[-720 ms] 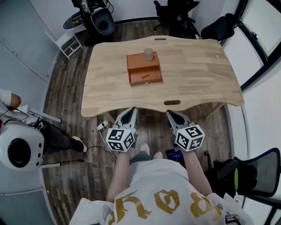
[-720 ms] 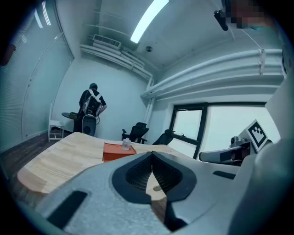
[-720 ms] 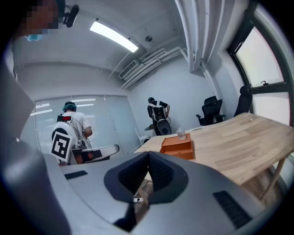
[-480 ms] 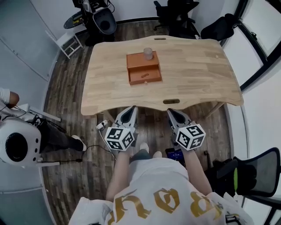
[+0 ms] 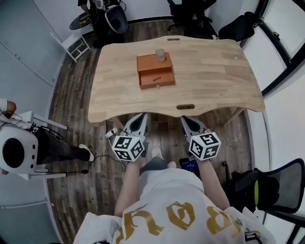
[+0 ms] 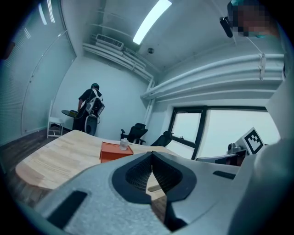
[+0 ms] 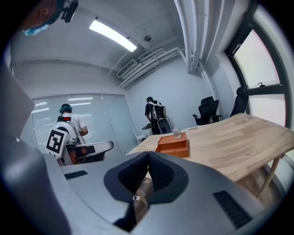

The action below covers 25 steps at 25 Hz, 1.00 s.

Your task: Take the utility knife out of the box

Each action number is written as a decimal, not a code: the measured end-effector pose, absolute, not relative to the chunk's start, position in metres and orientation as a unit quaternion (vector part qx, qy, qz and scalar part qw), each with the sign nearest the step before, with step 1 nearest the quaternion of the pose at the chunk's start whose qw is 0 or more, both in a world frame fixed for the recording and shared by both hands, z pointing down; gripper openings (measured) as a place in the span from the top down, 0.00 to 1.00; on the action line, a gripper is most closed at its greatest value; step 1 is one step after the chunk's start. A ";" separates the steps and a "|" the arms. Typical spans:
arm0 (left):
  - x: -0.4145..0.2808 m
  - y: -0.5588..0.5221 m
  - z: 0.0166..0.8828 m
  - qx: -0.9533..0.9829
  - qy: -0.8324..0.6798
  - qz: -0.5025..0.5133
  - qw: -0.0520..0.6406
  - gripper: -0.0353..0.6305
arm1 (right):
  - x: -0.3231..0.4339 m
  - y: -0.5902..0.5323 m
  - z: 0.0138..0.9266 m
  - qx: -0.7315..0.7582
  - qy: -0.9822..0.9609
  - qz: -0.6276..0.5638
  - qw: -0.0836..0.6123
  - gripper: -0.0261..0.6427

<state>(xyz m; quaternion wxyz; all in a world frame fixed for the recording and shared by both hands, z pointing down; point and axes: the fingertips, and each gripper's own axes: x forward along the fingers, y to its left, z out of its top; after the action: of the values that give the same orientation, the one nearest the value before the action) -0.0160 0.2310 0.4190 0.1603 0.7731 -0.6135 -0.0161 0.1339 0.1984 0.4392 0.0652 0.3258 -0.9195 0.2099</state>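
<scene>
An orange box (image 5: 155,70) stands on the wooden table (image 5: 209,76), its drawer pulled open toward me. A small orange item (image 5: 156,78) lies in the drawer, too small to identify. A small jar (image 5: 160,55) sits on the box's top. My left gripper (image 5: 142,117) and right gripper (image 5: 184,120) hang shut and holding nothing, just short of the table's near edge, far from the box. The left gripper view shows the box (image 6: 115,152) beyond the left gripper (image 6: 151,154). The right gripper view shows the box (image 7: 173,145) beyond the right gripper (image 7: 148,154).
Office chairs (image 5: 190,14) stand behind the table, another chair (image 5: 274,190) at my right. A person (image 7: 156,114) stands at the far end of the room beside a round stand (image 5: 83,21). Cables (image 5: 102,159) lie on the wood floor to my left, near a white device (image 5: 16,155).
Both grippers stay shut and nearly where they were. The view has shifted a little, with the table slightly higher in frame. The white device at left has slid downward.
</scene>
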 end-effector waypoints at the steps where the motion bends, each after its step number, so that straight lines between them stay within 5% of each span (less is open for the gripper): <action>1: -0.016 0.229 0.420 0.774 -0.613 -0.016 0.160 0.93 | 0.134 0.196 0.441 0.327 -0.919 0.210 0.066 0.94; 25: -0.110 0.020 0.446 0.781 -0.597 -0.002 0.185 0.93 | 0.042 0.001 0.463 0.346 -0.908 0.217 0.094 0.94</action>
<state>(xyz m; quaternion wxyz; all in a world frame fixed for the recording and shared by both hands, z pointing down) -0.1102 0.0199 0.4461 0.1847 0.7807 -0.5970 -0.0019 0.0423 0.0015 0.4627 0.0940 0.3457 -0.9081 0.2170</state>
